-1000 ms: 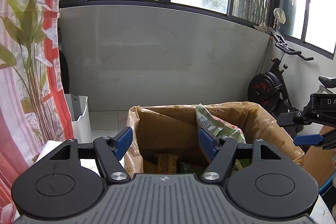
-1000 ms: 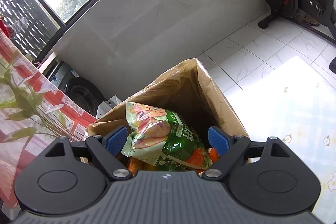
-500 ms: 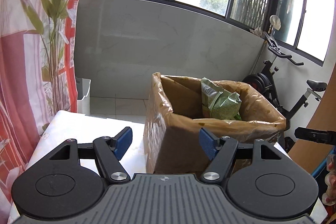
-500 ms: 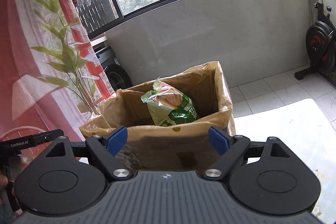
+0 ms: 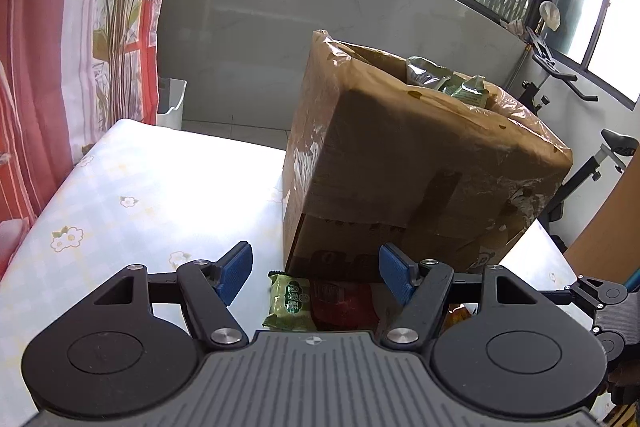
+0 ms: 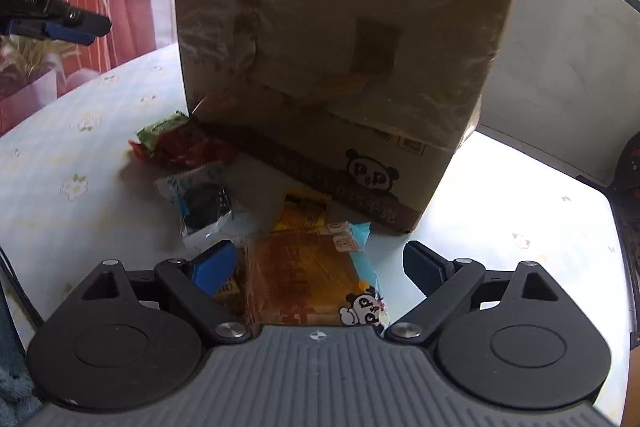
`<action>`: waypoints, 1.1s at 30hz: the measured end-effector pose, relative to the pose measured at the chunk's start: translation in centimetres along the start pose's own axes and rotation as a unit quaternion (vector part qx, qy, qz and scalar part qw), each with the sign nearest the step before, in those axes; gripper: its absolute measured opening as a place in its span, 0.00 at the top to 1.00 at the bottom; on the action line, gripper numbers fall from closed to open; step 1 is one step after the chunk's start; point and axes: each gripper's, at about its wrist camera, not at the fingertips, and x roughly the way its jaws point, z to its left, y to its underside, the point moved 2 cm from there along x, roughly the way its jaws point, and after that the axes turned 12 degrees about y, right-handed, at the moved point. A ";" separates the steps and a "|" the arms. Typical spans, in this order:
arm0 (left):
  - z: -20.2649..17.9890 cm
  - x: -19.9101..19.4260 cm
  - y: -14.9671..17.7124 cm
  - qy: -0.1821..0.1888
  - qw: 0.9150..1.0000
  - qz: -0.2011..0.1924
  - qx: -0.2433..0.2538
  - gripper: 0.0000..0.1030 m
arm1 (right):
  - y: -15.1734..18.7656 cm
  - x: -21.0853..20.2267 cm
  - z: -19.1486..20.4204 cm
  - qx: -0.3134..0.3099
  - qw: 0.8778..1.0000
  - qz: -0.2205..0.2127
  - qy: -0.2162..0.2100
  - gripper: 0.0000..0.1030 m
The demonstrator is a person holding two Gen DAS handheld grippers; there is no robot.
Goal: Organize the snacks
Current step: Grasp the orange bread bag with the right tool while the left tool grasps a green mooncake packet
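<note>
The cardboard box (image 6: 332,67) stands tall mid-table, walling off the way forward. At its foot the packets crowd in: a green packet (image 5: 290,303) touching a red one (image 5: 344,303), then a blue-and-black packet (image 6: 200,201) and an orange pack (image 6: 300,279) just beside the box. Bare tablecloth (image 5: 132,195) lies open left of the box, and more bare cloth right of it.

Your left wrist view looks down past its fingers at the box (image 5: 420,163) from close by; your right wrist view faces the same box (image 6: 340,67), nearer the surface (image 6: 80,187).
</note>
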 end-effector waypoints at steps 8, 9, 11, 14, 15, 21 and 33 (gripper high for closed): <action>0.3 1.2 0.9 -0.005 1.000 0.020 0.002 0.30 | 2.4 2.8 -0.1 0.025 0.999 0.042 -0.001 0.10; 0.4 1.3 1.1 -0.006 1.000 0.023 0.002 0.30 | 2.5 3.1 -0.2 0.034 0.998 0.047 -0.002 0.10; 0.6 1.8 1.7 -0.008 0.999 0.031 -0.002 0.31 | 2.8 3.1 -0.6 0.066 0.997 0.041 -0.004 0.17; 1.2 2.5 2.5 -0.012 0.999 0.044 -0.012 0.32 | 2.8 2.5 -0.7 0.101 0.994 0.030 -0.012 0.21; 1.4 2.8 2.8 -0.013 0.999 0.050 -0.015 0.33 | 2.7 2.0 -0.5 0.109 0.994 0.022 -0.011 0.22; 2.1 5.3 4.2 -0.022 0.997 0.072 -0.020 0.33 | 2.5 -0.8 0.3 0.173 0.985 -0.025 0.010 0.23; 3.9 9.7 4.2 -0.062 0.996 0.070 0.004 0.55 | 3.1 -1.1 0.6 0.218 0.975 -0.030 0.010 0.23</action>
